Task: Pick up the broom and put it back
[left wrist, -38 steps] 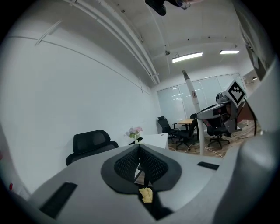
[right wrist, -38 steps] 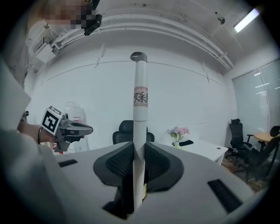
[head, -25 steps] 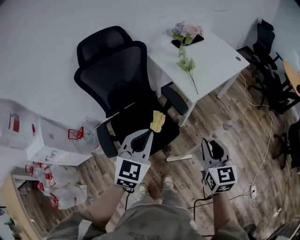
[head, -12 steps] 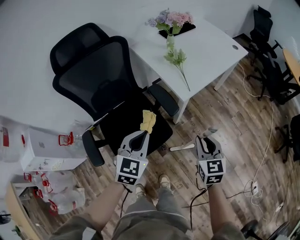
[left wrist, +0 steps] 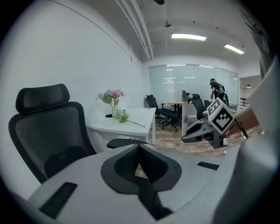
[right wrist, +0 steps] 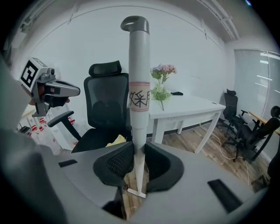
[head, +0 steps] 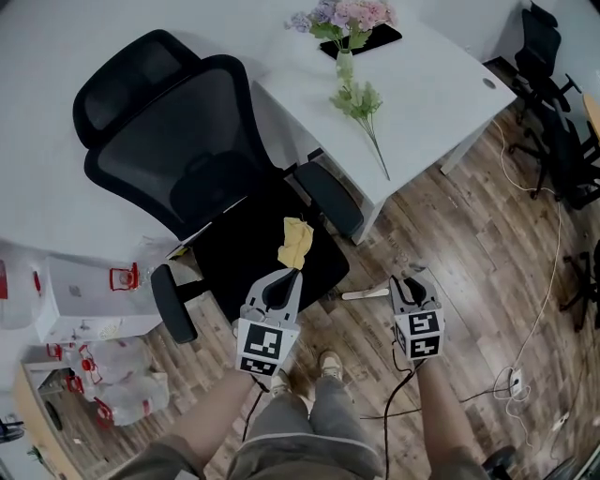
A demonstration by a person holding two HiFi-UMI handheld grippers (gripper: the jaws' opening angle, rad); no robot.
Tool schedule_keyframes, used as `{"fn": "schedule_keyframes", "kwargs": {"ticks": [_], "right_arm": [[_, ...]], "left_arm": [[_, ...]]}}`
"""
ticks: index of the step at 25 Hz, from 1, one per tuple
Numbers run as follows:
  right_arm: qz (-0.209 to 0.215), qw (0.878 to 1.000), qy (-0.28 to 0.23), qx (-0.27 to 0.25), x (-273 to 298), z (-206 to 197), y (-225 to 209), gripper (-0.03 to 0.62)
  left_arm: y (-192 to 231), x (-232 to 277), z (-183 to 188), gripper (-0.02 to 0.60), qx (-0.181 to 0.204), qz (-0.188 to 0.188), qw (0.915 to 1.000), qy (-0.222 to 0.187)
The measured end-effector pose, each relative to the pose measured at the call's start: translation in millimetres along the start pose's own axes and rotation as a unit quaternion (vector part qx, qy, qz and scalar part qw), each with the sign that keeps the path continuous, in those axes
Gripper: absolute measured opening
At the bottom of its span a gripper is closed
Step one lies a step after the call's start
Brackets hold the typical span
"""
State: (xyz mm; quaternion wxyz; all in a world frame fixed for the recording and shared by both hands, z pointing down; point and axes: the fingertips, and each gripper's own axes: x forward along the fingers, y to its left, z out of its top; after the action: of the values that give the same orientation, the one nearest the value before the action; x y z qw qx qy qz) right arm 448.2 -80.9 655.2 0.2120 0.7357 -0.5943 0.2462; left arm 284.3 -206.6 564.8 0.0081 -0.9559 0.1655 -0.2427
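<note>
A white broom handle (right wrist: 139, 87) with a looped top and a printed label stands upright between the jaws of my right gripper (right wrist: 139, 162), which is shut on its thin lower part. In the head view the handle (head: 364, 294) shows as a short white stick just left of my right gripper (head: 410, 278), over the wood floor. The broom's head is hidden. My left gripper (head: 288, 274) hangs at the front edge of the chair seat, its jaws shut with nothing between them (left wrist: 139, 146).
A black office chair (head: 187, 150) stands ahead with a yellow cloth (head: 296, 242) on its seat. Behind it to the right is a white table (head: 422, 84) with flowers (head: 352, 14). Boxes and bags (head: 75, 300) lie at the left, cables (head: 525, 375) on the floor at the right.
Both grippers have sunk toward the floor and drawn a little closer to the chair. The right one keeps its hold on the handle; the left stays shut.
</note>
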Motion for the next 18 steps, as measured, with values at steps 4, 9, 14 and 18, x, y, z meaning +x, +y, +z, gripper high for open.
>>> {"fn": "schedule_keyframes", "kwargs": {"ticks": [4,9,14,18], "right_arm": [[0.017,1.000,0.008,0.000,29.3,-12.7,1.1,0.098],[0.036,0.999,-0.011,-0.008,60.1,3.2,1.3,0.098],[0.032,0.999,-0.031,-0.011,90.2,18.0,-6.9,0.101],[0.040,0.998,-0.036,-0.013,111.5,23.5,-8.0,0.101]], "left_arm": [[3.2,14.0,-15.1,0.017,-0.003,0.004,0.9999,0.013],[7.6,24.3,-28.4,0.017,-0.004,0.006,0.9996,0.026],[13.3,34.2,-27.8,0.017,-0.002,0.010,0.9996,0.028],[21.3,40.4,-24.6,0.017,-0.007,0.014,0.9996,0.025]]}}
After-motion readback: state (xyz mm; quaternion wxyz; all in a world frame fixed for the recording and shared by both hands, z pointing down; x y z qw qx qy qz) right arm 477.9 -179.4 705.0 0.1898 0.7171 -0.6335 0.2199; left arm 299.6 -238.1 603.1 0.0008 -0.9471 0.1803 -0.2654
